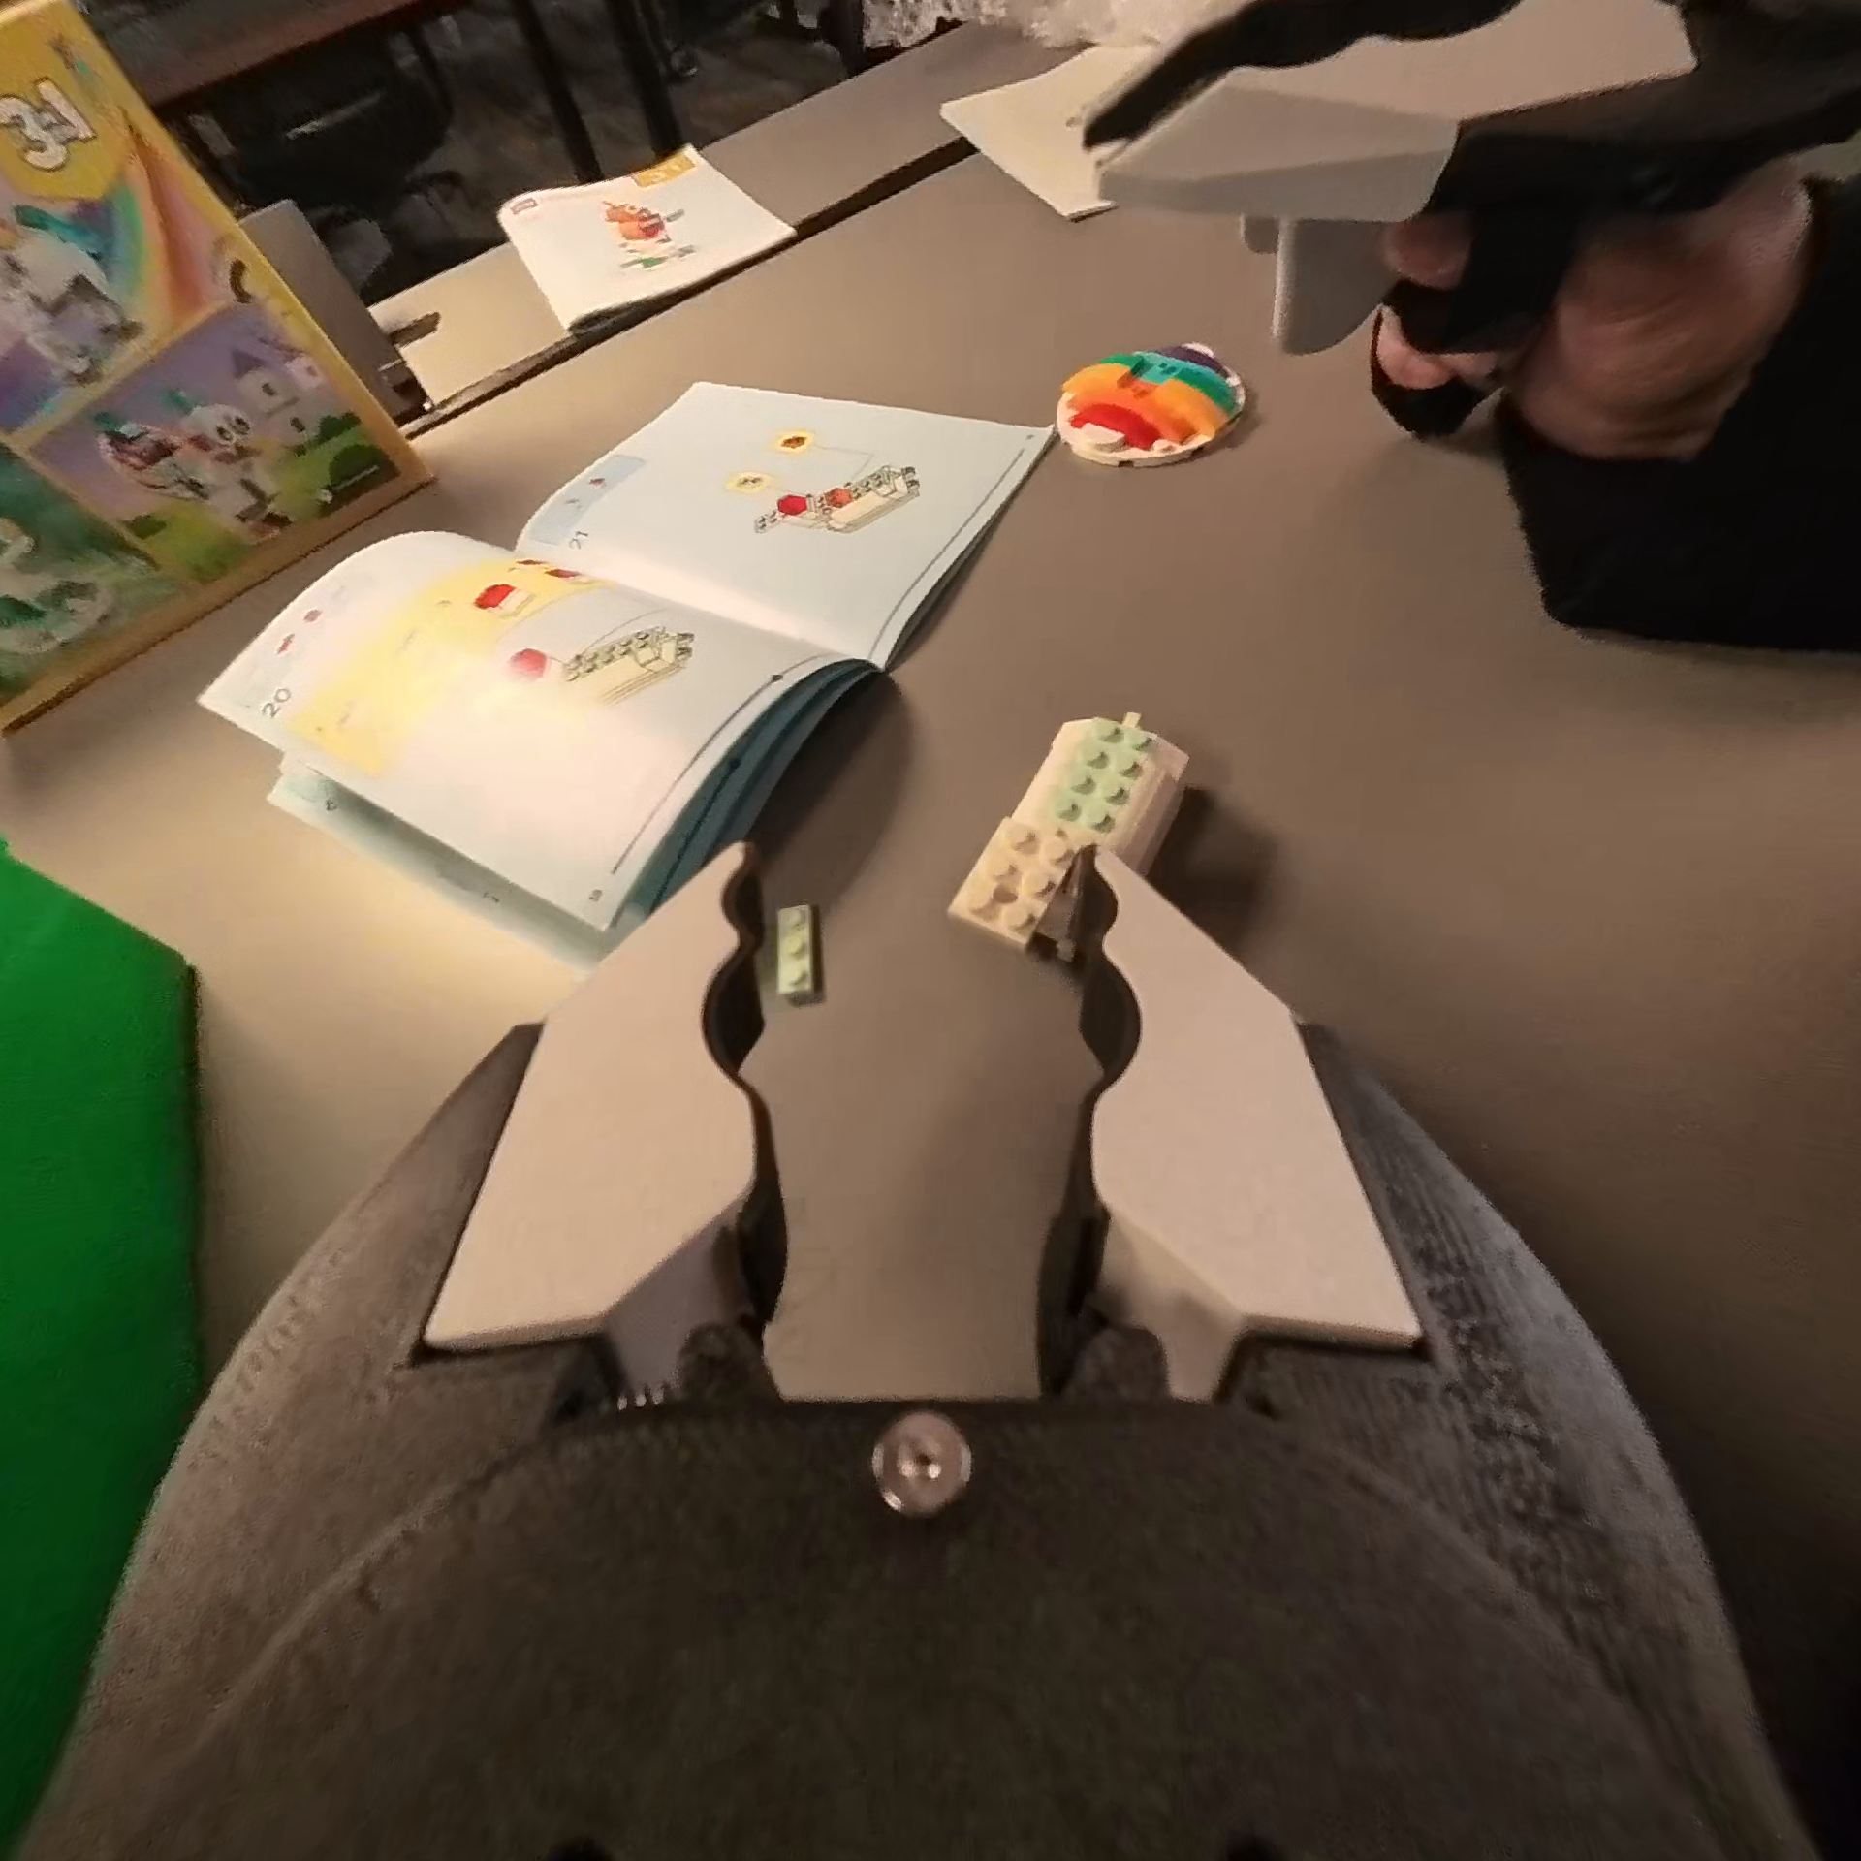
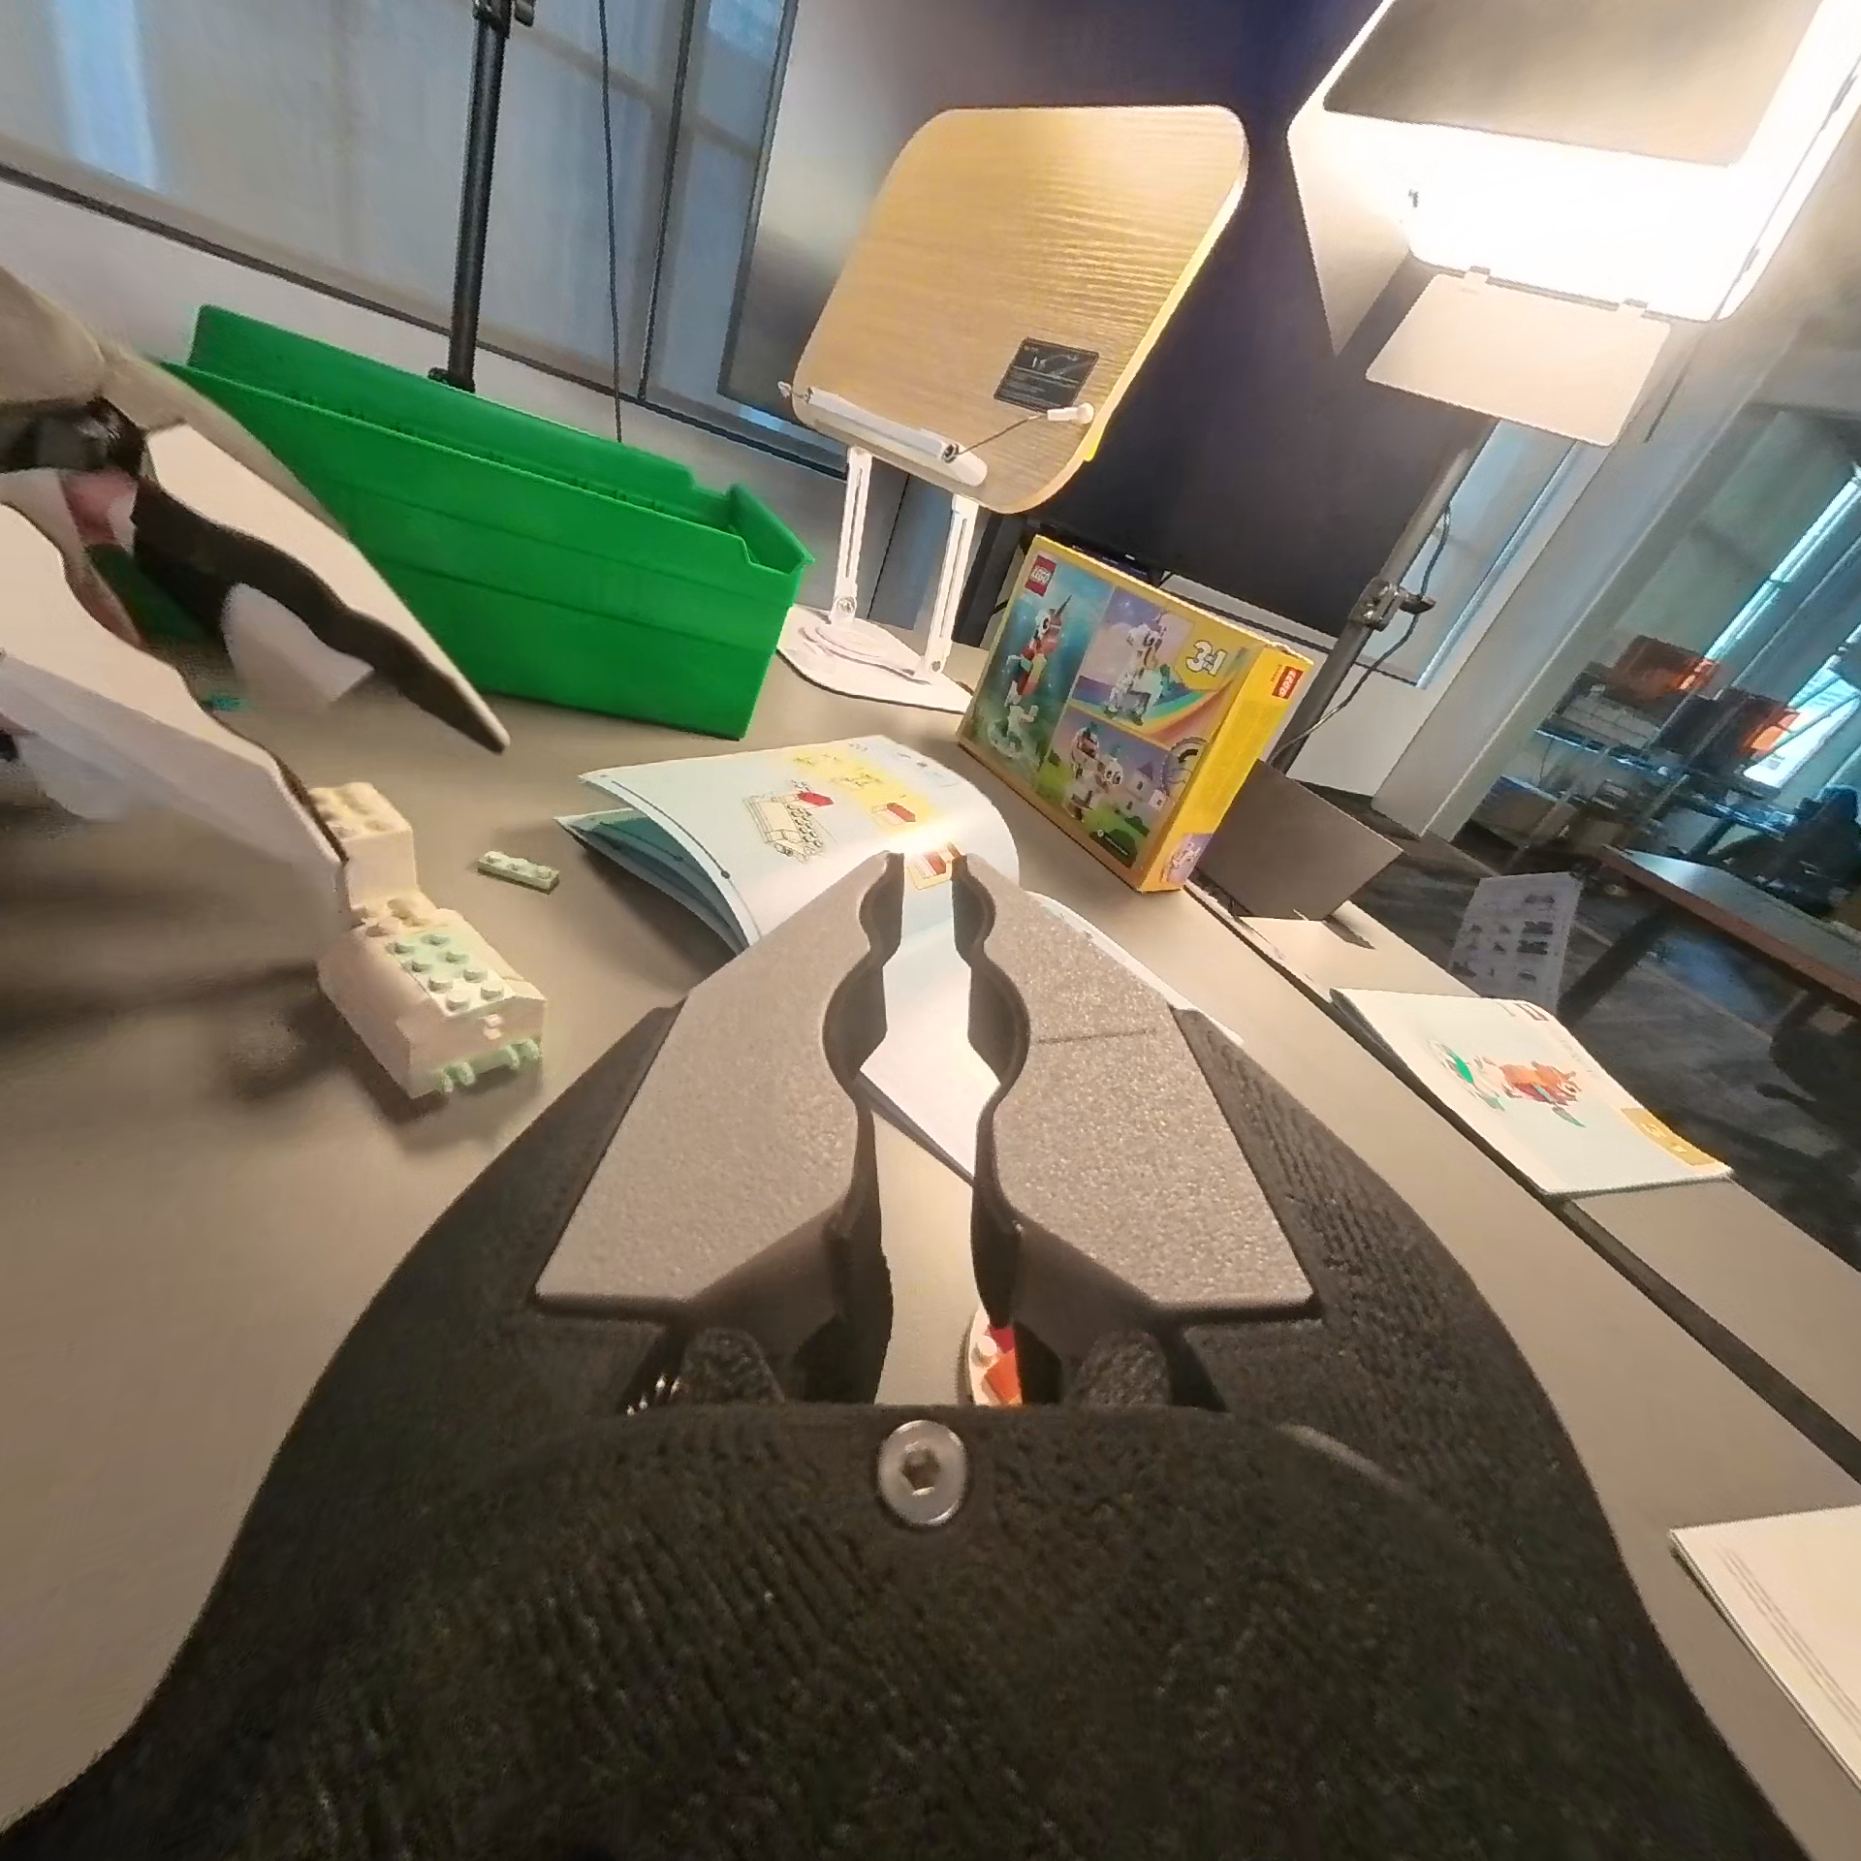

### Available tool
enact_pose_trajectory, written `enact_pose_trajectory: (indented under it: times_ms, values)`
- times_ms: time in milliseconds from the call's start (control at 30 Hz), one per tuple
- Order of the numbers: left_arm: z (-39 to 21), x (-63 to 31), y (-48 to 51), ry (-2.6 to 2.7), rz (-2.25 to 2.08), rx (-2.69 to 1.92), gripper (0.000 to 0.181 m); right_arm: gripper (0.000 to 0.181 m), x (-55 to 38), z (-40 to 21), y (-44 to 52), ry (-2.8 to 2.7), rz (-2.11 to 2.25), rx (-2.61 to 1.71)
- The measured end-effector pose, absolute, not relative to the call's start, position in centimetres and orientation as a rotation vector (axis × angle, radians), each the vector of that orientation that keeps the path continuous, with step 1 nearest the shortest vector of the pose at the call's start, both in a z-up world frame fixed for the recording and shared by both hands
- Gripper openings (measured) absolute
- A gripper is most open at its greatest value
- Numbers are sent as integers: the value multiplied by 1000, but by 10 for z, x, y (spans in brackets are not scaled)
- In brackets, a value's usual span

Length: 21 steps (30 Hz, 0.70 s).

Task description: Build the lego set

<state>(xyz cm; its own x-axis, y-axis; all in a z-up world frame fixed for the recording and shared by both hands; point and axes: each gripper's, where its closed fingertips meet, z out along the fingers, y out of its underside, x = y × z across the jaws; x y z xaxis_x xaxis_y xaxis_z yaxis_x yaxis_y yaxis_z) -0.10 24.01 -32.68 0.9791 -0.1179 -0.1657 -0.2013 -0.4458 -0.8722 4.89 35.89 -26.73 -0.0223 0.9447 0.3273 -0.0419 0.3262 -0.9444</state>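
Observation:
A white and mint brick assembly [image 1: 1093, 796] lies on the grey table [image 1: 1410, 906]; it also shows in the right wrist view [image 2: 433, 967]. My left gripper [image 1: 921, 876] is open and low over the table, and its right finger [image 1: 1188, 1057] touches the assembly's near cream end. A small mint plate [image 1: 801, 952] lies loose beside its left finger and also shows in the right wrist view [image 2: 519, 871]. My right gripper [image 2: 926, 866] is nearly shut and empty, held above the table over the open instruction booklet [image 2: 806, 816]. It shows at the top right of the left wrist view [image 1: 1259, 151].
The open booklet [image 1: 624, 645] lies left of the assembly. A round rainbow build [image 1: 1158, 403] sits beyond it. The set's yellow box [image 1: 151, 403], a green bin [image 2: 524, 564], a wooden book stand [image 2: 1017, 302] and a second booklet [image 2: 1511, 1088] stand around. About 15 cm separates my left fingertips from my right. The small mint plate [image 1: 801, 952] is about 5 cm from my left fingertips. It turns up in the right wrist view [image 2: 510, 870] as well.

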Motion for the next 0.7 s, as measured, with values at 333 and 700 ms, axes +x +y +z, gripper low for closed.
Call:
enact_pose_trajectory:
  times_ms: [333,700]
  values:
    - [-234,-17,196,201,154,-1749,66,8,52,-264,364,-1305,1009,-938]
    - [-179,-178,101,-123,692,-1798,65,8,49,-267,371,-1303,946,-955]
